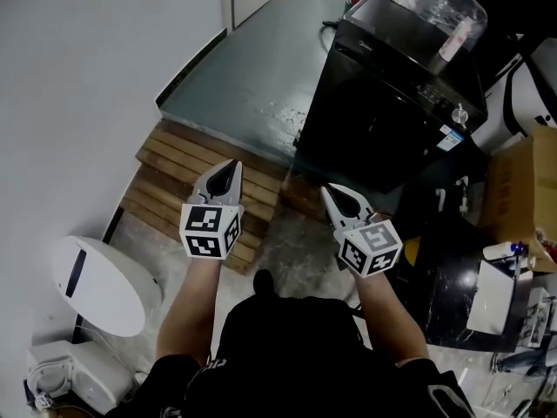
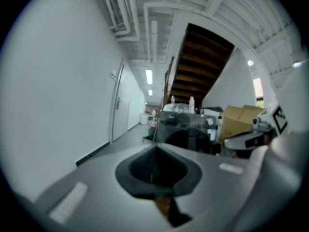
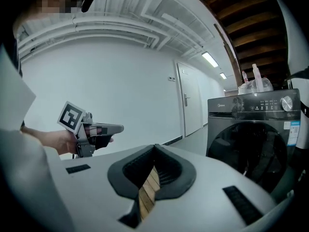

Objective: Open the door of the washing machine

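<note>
1. while the person holds both grippers out ahead, neither one touches the washing machine (image 1: pixel 383 103).
2. the left gripper (image 1: pixel 231 165) has its jaws pressed together with nothing between them. it is the one further from the washing machine, level with its partner.
3. the right gripper (image 1: pixel 329 192) also has its jaws fully together and carries nothing. it is the one nearer the washing machine, and its tip points toward the machine's front, well short of it.
4. a wooden slatted platform (image 1: pixel 187 177) lies on the floor under both grippers and reaches close to the washing machine's lower front corner.
5. the washing machine is black and front-loading, and it stands on the grey floor beyond the platform. its round door (image 3: pixel 248 144) sits closed against the front, below the control panel with its knob (image 3: pixel 287 103).
6. a clear plastic bag (image 1: pixel 439 3) rests on top of the washing machine.
7. a cardboard box (image 1: pixel 522 181) stands beside the washing machine, on the side away from the white wall (image 1: pixel 96 77).
</note>
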`<action>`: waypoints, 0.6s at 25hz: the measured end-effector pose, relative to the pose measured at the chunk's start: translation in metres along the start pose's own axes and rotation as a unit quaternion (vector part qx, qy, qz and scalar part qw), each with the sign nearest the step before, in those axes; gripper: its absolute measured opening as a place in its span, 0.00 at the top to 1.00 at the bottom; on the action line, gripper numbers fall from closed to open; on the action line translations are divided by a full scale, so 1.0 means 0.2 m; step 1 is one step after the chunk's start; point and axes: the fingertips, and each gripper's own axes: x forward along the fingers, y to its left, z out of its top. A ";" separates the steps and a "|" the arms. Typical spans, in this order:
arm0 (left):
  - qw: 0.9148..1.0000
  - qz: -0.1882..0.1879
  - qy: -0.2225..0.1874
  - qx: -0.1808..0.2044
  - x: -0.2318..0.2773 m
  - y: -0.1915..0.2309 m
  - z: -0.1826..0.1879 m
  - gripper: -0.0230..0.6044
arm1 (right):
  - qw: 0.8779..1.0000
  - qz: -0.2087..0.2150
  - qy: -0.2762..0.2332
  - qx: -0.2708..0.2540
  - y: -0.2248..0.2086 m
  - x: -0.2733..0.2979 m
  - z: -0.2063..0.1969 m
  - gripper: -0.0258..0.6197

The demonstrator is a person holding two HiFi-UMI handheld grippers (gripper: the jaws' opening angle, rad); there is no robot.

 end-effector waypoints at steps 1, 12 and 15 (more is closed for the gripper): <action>1.000 -0.006 0.003 0.002 0.04 0.00 0.00 0.95 | 1.000 -0.003 0.000 0.003 -0.02 0.03 0.01 0.97; 0.999 -0.052 0.015 0.004 0.52 -0.18 0.05 0.95 | 0.999 -0.033 -0.002 0.024 -0.44 0.11 0.02 0.97; 0.998 -0.057 0.015 0.001 0.71 -0.27 0.07 0.95 | 0.999 -0.036 -0.004 0.023 -0.63 0.11 0.04 0.97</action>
